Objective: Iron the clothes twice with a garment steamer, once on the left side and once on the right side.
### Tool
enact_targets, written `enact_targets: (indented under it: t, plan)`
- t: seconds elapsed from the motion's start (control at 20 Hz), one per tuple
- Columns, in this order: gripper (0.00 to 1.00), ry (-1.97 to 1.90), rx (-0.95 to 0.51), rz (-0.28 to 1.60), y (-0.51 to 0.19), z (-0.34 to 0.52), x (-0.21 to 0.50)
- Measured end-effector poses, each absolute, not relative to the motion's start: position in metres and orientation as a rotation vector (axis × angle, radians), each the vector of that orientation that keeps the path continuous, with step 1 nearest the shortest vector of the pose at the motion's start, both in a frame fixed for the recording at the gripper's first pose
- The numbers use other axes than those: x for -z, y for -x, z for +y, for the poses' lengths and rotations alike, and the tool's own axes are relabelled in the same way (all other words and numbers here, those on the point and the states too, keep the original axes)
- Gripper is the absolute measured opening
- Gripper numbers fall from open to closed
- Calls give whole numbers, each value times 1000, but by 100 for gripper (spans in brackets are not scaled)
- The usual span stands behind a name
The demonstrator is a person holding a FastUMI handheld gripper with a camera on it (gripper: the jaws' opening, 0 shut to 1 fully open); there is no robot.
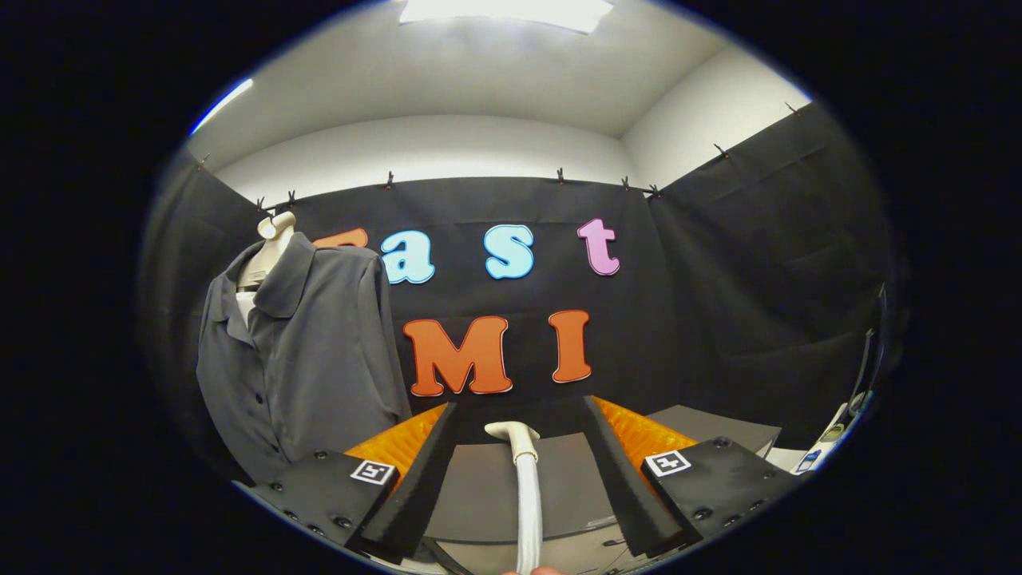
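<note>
- Gripper view: tool (519, 427) fingers spread wide, gripping nothing; one white steamer hose (528, 495) lies between them.
- One grey shirt (307, 351) on a mannequin (270, 243), left of frame.

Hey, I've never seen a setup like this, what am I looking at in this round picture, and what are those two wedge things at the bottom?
The picture comes from a fisheye camera riding on a hand-held two-finger tool and looking forward along it. The two wedges are its fingers, spread apart and gripping nothing. Between them a white ribbed hose with a cream curved end rises from below; it is probably part of the garment steamer, and neither finger touches it. Off to the left, beyond the fingers, a grey collared shirt hangs on a cream mannequin stand. Below is a grey tabletop, and black cloth walls the booth.
</note>
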State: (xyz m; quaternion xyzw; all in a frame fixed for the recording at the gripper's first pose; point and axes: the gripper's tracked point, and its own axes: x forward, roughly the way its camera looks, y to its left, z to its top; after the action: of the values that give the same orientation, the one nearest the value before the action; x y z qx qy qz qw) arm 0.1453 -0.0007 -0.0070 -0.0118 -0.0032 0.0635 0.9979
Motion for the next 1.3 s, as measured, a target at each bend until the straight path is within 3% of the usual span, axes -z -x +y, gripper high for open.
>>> enact_targets:
  t: [0.35,0.8,1.3]
  plan:
    - [98,110,-295,133,-240,35,18]
    - [98,205,-329,337,-347,35,87]
    - [97,209,-322,732,-358,10,198]
